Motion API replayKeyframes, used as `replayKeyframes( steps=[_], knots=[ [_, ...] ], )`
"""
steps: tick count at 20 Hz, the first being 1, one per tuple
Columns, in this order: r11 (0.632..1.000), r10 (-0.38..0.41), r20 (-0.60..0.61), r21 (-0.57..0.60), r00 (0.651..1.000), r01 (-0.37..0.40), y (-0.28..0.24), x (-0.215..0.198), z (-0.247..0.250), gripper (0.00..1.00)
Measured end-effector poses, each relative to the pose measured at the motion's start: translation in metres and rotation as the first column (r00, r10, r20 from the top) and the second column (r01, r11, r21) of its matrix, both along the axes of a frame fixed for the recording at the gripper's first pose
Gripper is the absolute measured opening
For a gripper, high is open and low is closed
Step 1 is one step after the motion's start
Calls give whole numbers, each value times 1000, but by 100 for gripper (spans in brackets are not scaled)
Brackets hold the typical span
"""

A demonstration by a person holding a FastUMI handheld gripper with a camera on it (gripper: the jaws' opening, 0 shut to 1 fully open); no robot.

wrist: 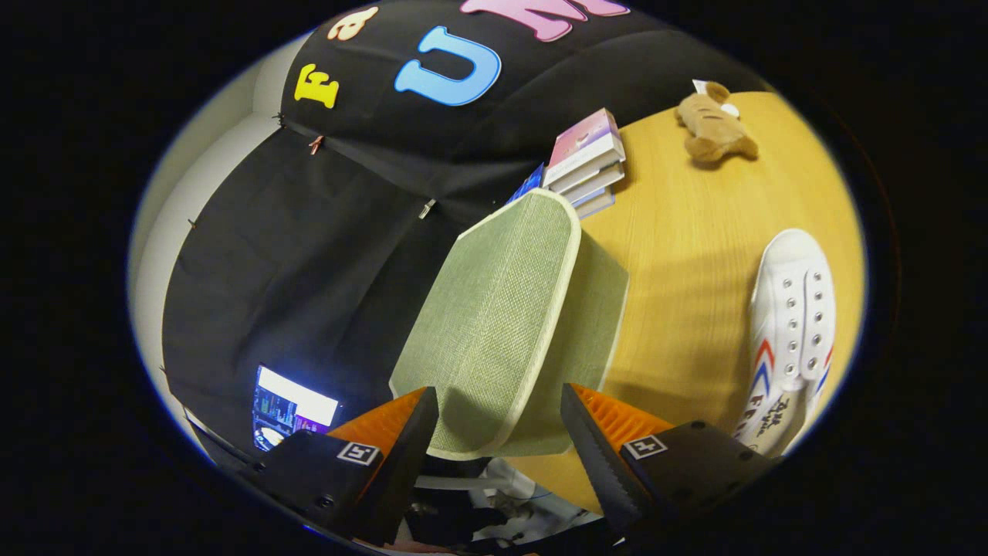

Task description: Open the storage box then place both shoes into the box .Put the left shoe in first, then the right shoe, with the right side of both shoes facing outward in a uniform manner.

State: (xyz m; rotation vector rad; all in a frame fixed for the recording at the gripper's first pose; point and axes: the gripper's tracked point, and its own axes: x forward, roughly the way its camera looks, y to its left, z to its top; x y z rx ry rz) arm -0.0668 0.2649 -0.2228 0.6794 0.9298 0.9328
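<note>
Now gripper (500, 432) fingers apart around green storage box's lid (494, 324); white shoe (791, 332) on table (687, 255) beside.

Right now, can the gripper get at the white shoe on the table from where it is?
Probably not directly. The gripper is open with the green box lid between its fingers, not pressed on it that I can tell. The white shoe lies off beside the far finger on the wooden table, so it must clear the lid first.
</note>
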Motion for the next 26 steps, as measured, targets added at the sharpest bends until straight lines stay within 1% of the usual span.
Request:
replayKeyframes(
  steps=[3, 6, 8, 11, 12, 13, 15, 17, 19, 20, 21, 24, 26],
  knots=[
    [993, 76, -72, 92, 995, -69, 18, -8, -3, 97],
    [983, 135, -159, 145, 978, -112, 32, -16, -4, 95],
    [982, 134, -202, 158, 970, -102, 30, -13, -4, 80],
    [983, 123, -258, 162, 958, -83, 22, -12, -1, 70],
    [984, 121, -262, 161, 957, -81, 17, -11, 3, 63],
    [985, 94, -256, 162, 962, -53, 11, -7, 7, 58],
    [985, 39, -268, 171, 963, 8, 7, 5, 19, 24],
    [986, 48, -272, 164, 961, -3, 11, 2, 25, 8],
    [990, 47, -259, 139, 965, -11, 12, 1, 25, 6],
    [992, 46, -268, 126, 962, -13, 21, -2, 22, 6],
    [994, 48, -280, 111, 959, -17, 15, -2, 24, 5],
    [995, 56, -291, 97, 955, -29, 17, -6, 35, 5],
    [994, 63, -283, 99, 957, -36, 16, -6, 51, 5]
  ],
)
